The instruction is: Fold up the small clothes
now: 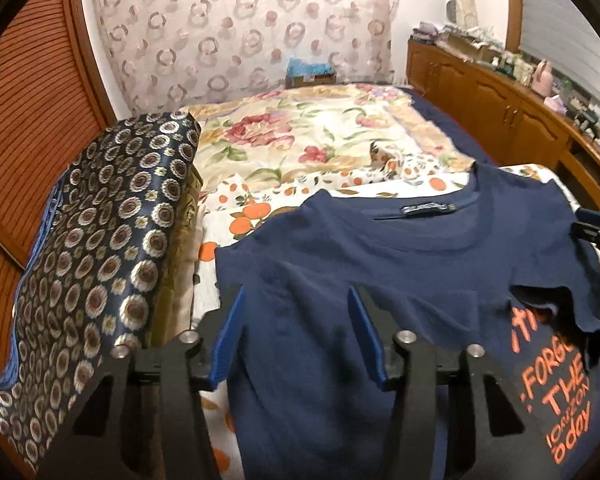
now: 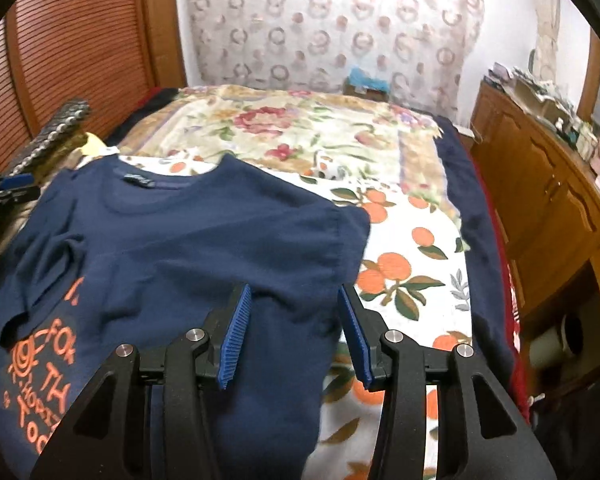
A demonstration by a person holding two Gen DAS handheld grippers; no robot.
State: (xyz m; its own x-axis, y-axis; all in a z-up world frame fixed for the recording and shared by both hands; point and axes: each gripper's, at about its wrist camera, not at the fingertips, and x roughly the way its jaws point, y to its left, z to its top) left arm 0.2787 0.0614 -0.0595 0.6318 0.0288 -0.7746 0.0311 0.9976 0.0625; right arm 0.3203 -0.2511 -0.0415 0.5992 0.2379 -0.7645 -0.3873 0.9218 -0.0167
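Observation:
A navy T-shirt (image 1: pixel 400 248) with orange lettering lies flat, neck away from me, on a sheet printed with oranges (image 2: pixel 412 264). My left gripper (image 1: pixel 296 296) hovers over the shirt's left side, where a sleeve is folded inward. Its blue pads stand apart with only the flat cloth beneath them. My right gripper (image 2: pixel 295 290) stands open above the same T-shirt (image 2: pixel 188 240), near its right sleeve edge, gripping nothing. The right gripper (image 1: pixel 596 228) shows at the edge of the left wrist view. The left gripper (image 2: pixel 4 192) shows at the edge of the right wrist view.
A folded dark cloth with round medallions (image 1: pixel 100 240) is stacked at the shirt's left. A floral blanket (image 1: pixel 300 136) covers the far bed, with a small box (image 1: pixel 310 74) beyond it. A cluttered wooden cabinet (image 2: pixel 540 200) runs along the right, and a slatted wooden panel (image 1: pixel 32 92) along the left.

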